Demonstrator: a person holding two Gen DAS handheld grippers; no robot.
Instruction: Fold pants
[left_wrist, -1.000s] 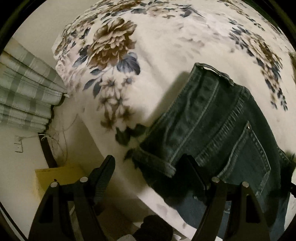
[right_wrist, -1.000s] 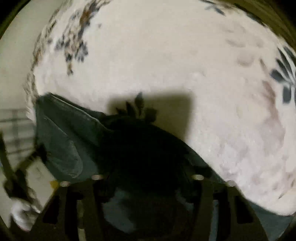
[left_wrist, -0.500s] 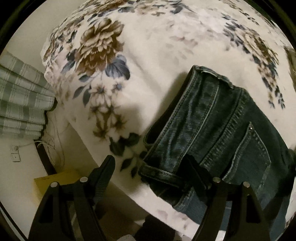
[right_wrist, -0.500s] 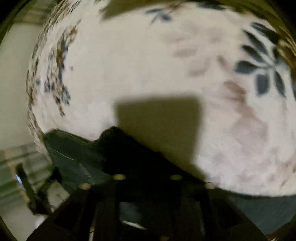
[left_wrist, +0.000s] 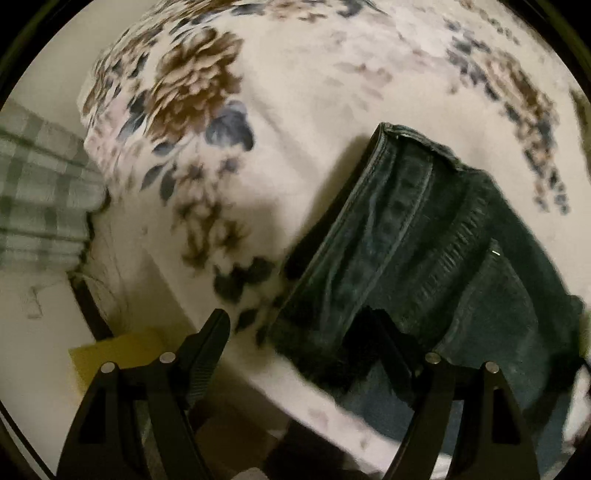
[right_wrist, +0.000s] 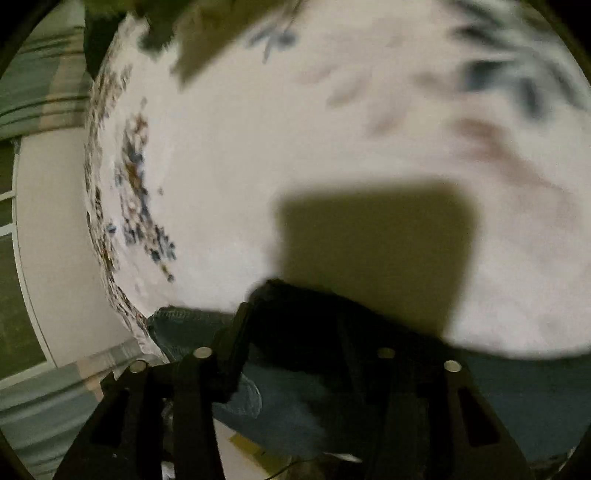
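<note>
- Floral bedspread (left_wrist: 303, 110) covers the bed; plaid curtain (left_wrist: 37, 192) hangs beyond its left corner, a yellow box (left_wrist: 110, 354) below that edge.
- Dark jeans (left_wrist: 424, 258) lie on the bedspread near its front edge, waistband nearest the camera, long axis running up and away to the right.
- Left gripper (left_wrist: 299, 339) is spread wide and empty; the jeans lie at its right finger, the left finger off the cloth.
- Right gripper (right_wrist: 295, 325) appears to pinch a dark denim fold; blur leaves this uncertain.
- Judged, the left gripper must shift right to straddle the waistband.
</note>
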